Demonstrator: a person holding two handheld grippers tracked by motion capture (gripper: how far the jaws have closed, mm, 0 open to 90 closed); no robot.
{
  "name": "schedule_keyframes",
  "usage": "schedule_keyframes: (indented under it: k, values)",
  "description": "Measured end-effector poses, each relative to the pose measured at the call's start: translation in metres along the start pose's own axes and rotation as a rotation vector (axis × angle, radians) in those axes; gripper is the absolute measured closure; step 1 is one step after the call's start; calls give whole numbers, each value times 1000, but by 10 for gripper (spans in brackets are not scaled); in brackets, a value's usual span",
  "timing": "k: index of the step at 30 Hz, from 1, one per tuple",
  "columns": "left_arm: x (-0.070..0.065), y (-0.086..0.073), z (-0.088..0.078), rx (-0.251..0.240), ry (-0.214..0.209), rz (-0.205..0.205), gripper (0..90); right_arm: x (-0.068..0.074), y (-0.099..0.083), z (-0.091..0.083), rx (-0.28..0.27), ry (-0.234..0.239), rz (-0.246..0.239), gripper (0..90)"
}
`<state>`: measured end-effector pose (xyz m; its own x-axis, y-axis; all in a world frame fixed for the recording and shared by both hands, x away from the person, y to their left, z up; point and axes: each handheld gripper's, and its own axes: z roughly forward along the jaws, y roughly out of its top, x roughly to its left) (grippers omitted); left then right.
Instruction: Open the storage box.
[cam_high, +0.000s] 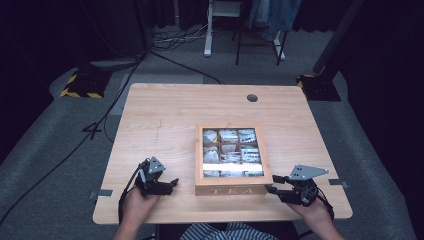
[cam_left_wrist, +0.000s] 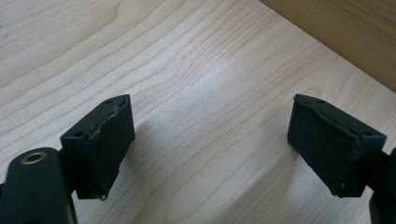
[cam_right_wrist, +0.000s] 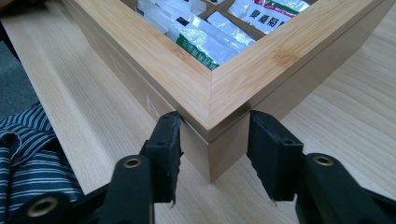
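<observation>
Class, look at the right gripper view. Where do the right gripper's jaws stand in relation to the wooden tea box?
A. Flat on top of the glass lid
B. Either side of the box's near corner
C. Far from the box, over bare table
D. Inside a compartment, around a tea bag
B: in the right gripper view, the right gripper has one black jaw on each face of the tea box corner, at the seam below its lid frame.

The tea box (cam_high: 231, 187) sits on the tabletop (cam_high: 165, 110) near its front edge, packets (cam_high: 229, 150) in its compartments. The left claw (cam_high: 170, 186) lies to its left, apart; the right claw (cam_right_wrist: 212, 154) straddles its front right corner.
</observation>
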<state>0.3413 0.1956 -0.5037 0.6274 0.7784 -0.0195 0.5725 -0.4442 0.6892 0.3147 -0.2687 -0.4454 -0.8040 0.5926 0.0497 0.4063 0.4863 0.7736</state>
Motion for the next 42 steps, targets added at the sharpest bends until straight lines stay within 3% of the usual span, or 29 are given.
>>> schedule_keyframes:
  k: [7, 20, 28, 42]
  values:
    - [0, 0, 0, 0, 0, 0, 154, 3, 1, -3, 6, -17, -17, 641]
    - [0, 0, 0, 0, 1, -2, 155, 1, 3, -8, 10, 13, 37, 743]
    - [0, 0, 0, 1, 2, -1, 155, -2, 5, -11, 4, 41, 72, 761]
    - [-1, -1, -1, 1, 4, -7, 156, -4, 13, -20, -30, 59, 88, 818]
